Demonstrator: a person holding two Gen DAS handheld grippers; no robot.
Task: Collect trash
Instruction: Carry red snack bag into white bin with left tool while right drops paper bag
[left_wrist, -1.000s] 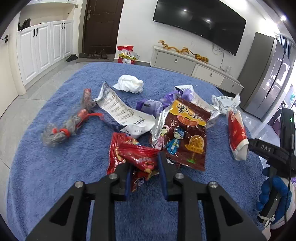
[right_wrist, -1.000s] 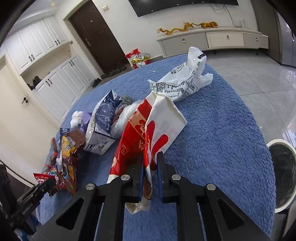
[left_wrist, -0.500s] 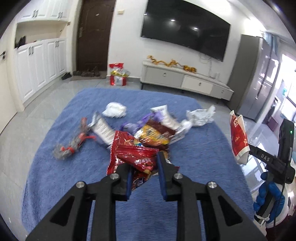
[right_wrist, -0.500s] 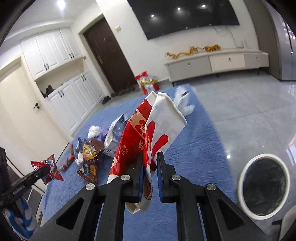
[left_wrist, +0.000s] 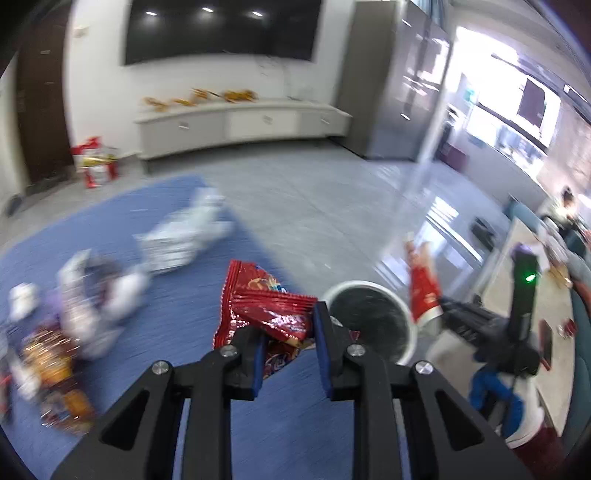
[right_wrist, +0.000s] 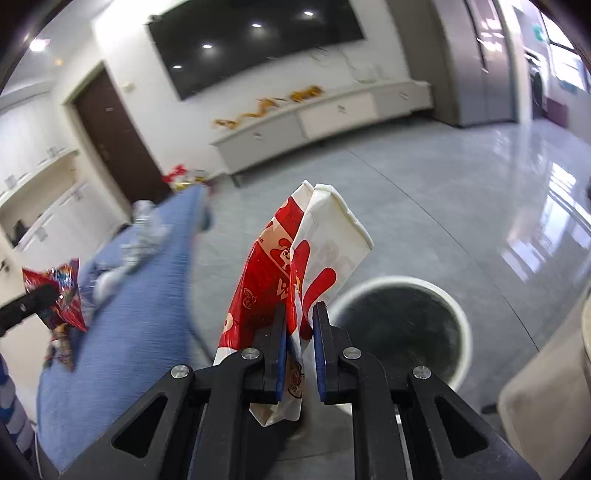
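Near right edge of blue rug (left_wrist: 192, 280), two grippers carrying one piece of trash each. Left gripper (left_wrist: 288, 343) pinching one red snack wrapper (left_wrist: 266, 310). Right gripper (right_wrist: 299, 347) clamping one red-and-white carton (right_wrist: 314, 258). One white-rimmed bin (right_wrist: 402, 325) standing on grey floor, just beyond both loads. Several more wrappers, blurred beyond counting, lying on rug at far left (left_wrist: 74, 295).

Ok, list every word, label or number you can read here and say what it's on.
None reads whole.
Red and white carton in the right claw: a "W", the rest hidden.
Red snack wrapper in the left claw: white lettering, too blurred.
Wrappers on the blue rug: motion-blurred, unreadable.
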